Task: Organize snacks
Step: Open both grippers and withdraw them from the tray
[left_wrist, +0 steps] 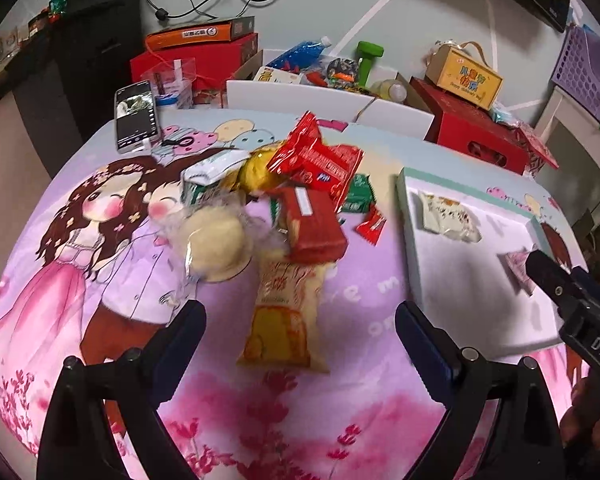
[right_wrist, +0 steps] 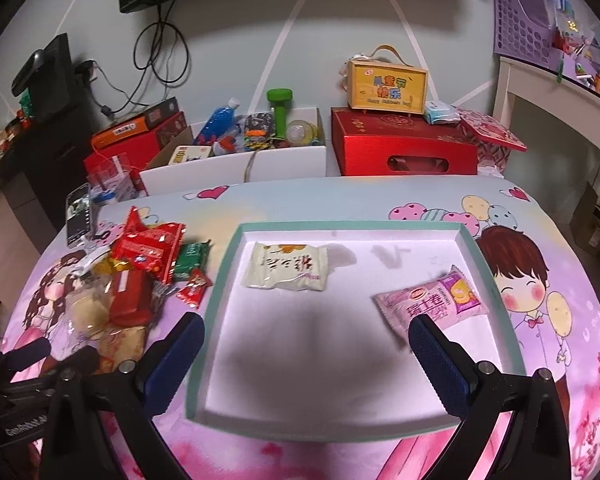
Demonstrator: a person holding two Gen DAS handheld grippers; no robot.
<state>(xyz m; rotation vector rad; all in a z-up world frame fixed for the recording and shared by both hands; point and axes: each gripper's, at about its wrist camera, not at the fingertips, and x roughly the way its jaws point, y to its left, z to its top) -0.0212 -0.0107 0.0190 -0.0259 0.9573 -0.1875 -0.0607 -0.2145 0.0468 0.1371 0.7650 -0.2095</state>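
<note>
Snacks are split into two groups on my cartoon-print tablecloth [right_wrist: 540,216]. On the left there's a messy pile [left_wrist: 276,200]: a red biscuit pack [left_wrist: 316,160] on top at the far side, a red bar wrapper [left_wrist: 314,222] under it, a round pale bun in clear plastic [left_wrist: 216,246] on the left of the heap, and a long yellow-orange cake packet [left_wrist: 286,312] lying nearest to me. A couple of green wrappers [right_wrist: 190,258] and a small red candy [right_wrist: 194,286] sit at the pile's right edge, between the heap and the tray.

To the right is the shallow white tray with a teal rim [right_wrist: 216,280]. Two snacks are already in it: a cream-coloured packet [right_wrist: 286,266] at the far left of the tray, and a pink swiss-roll packet [right_wrist: 432,304] on the right side, close to the right rim.

My left gripper [left_wrist: 300,320] hangs over the near end of the pile, fingers spread wide with the yellow-orange packet between them but not touching either pad. My right gripper [right_wrist: 306,344] hovers over the near part of the tray, also spread wide and holding nothing; its right finger [right_wrist: 440,354] sits just in front of the pink packet.

A phone [left_wrist: 136,116] is propped at the far left of the table.
</note>
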